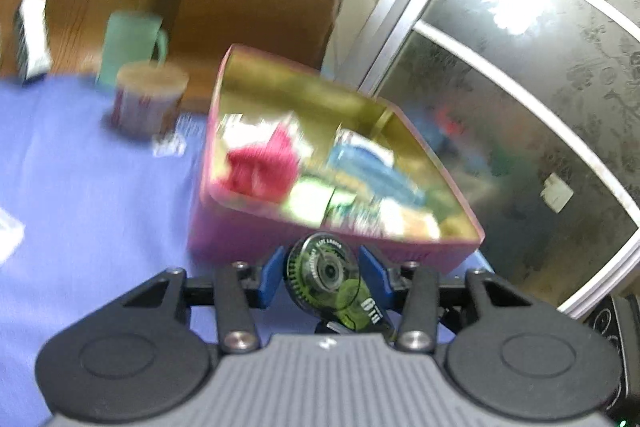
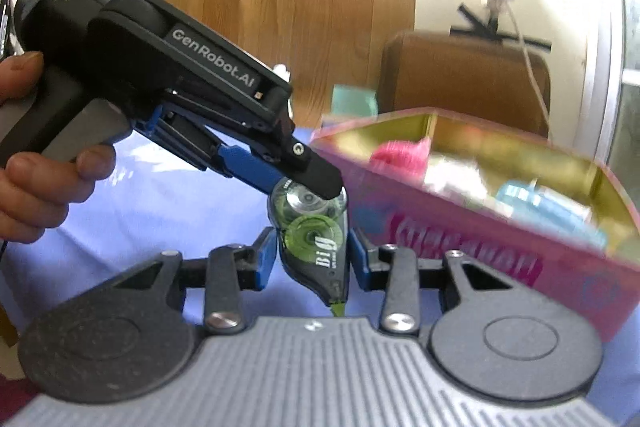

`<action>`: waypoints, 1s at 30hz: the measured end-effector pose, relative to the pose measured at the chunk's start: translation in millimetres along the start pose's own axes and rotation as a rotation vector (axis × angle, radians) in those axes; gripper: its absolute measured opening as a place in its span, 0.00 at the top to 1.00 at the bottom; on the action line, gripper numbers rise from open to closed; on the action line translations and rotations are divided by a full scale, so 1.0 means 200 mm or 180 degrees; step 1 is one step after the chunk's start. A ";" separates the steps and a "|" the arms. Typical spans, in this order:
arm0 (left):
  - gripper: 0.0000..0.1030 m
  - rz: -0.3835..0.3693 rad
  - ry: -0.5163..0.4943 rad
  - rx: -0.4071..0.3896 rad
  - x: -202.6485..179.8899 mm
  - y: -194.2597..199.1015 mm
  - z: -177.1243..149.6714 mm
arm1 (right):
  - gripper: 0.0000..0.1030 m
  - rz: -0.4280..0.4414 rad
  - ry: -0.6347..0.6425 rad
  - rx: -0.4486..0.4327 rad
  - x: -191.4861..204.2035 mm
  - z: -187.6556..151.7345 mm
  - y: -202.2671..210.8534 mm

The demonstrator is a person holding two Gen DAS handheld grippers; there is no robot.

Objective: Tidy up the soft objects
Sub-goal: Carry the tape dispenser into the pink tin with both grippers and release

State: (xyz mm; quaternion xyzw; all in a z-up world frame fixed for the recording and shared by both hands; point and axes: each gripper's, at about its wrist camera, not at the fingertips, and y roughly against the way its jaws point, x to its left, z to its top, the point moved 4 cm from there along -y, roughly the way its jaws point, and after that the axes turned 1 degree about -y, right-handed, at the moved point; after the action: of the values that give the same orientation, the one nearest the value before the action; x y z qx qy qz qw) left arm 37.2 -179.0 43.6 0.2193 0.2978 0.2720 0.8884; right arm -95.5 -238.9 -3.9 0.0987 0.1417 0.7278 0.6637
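Observation:
A green and black correction tape dispenser (image 2: 316, 227) hangs above the blue tablecloth (image 1: 80, 167). My left gripper (image 2: 310, 183) is shut on its upper end; it also shows in the left wrist view (image 1: 322, 273). My right gripper (image 2: 314, 255) has its blue pads on both sides of the dispenser's lower body, seemingly closed on it. A pink tin box (image 1: 280, 235) with a gold inside stands just beyond, holding a red knitted piece (image 1: 260, 167), a blue piece (image 1: 372, 167) and other blurred soft items.
A striped cup (image 1: 148, 103), a green mug (image 1: 128, 43) and a small carton (image 1: 32, 31) stand at the back left. A brown chair (image 2: 464, 79) is behind the table. A glass door (image 1: 520, 107) is on the right.

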 end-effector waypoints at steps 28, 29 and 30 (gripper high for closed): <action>0.57 0.0120 0.0230 0.0453 0.15 -1.07 0.75 | 0.59 -0.0145 -0.0347 0.0988 -0.94 0.38 -0.71; 0.57 0.0138 0.0231 0.0472 0.15 -1.09 0.75 | 0.59 -0.0145 -0.0380 0.1039 -0.96 0.37 -0.74; 0.56 0.0162 0.0230 0.0490 0.16 -1.12 0.76 | 0.59 -0.0143 -0.0411 0.1073 -0.98 0.37 -0.76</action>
State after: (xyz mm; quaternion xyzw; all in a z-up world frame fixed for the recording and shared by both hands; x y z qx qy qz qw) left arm 236.7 -363.4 16.7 0.2846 0.3440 0.2785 0.8504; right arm 90.3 -416.0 23.1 0.2518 0.2209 0.6709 0.6616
